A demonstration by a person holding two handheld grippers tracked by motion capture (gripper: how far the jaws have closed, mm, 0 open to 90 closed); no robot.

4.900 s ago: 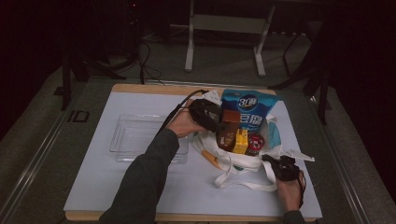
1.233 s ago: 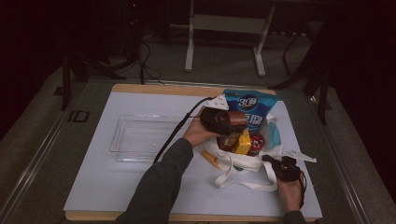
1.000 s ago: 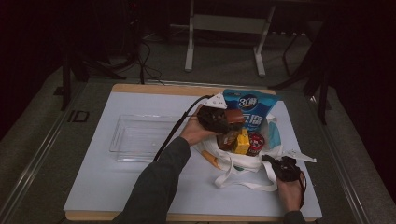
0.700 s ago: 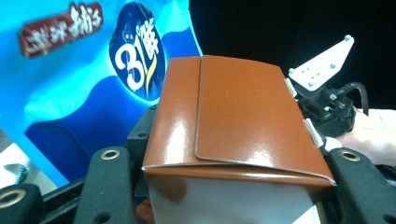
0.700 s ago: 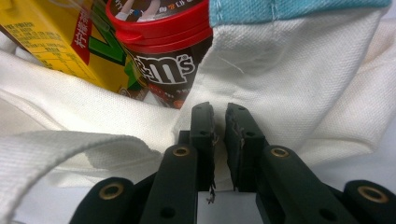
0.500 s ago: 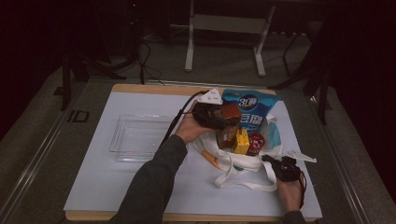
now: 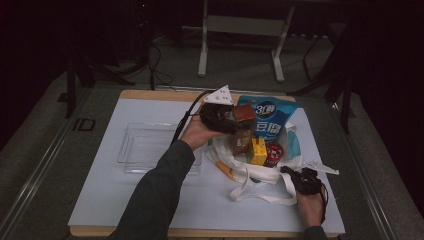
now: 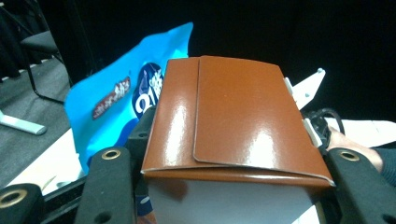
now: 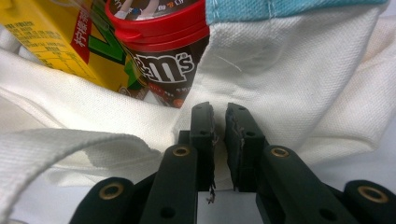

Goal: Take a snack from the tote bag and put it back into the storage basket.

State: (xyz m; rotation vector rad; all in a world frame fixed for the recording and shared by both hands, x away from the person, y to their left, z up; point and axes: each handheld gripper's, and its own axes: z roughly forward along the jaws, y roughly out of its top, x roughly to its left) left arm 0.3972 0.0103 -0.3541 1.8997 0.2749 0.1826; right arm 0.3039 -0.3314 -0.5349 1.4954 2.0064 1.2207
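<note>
Dark room all around, with a white-topped table (image 7: 125,200) lit in the middle of it. So the left gripper (image 7: 235,119) is clamped on a brown box (image 7: 243,114), one black jaw on each side of it, held up in the air above the open bag. In the left gripper view you get that box (image 8: 233,121) up close: glossy brown flap on top, white front face below, squeezed between the two jaws. Right behind it stands a blue snack pouch (image 8: 112,102) with white print, which in the high view sticks up out of the back of the bag (image 7: 267,122).

The right gripper (image 7: 300,179) sits low at the near right edge of the white tote bag (image 7: 260,175), jaws nearly together and pinching the bag's cloth (image 9: 280,84) between the pads. Just past those jaws there's a red-lidded M&M's tub (image 9: 161,51) and a yellow drink carton (image 9: 60,42) leaning beside it, both inside the bag. From above, the carton (image 7: 258,151) and the tub (image 7: 273,152) sit side by side in the bag's mouth, and something orange (image 7: 226,171) pokes out at the bag's left edge, can't tell what it is.

Off to the left, well apart from the bag, a clear plastic tray (image 7: 145,150) lies flat on the table.
</note>
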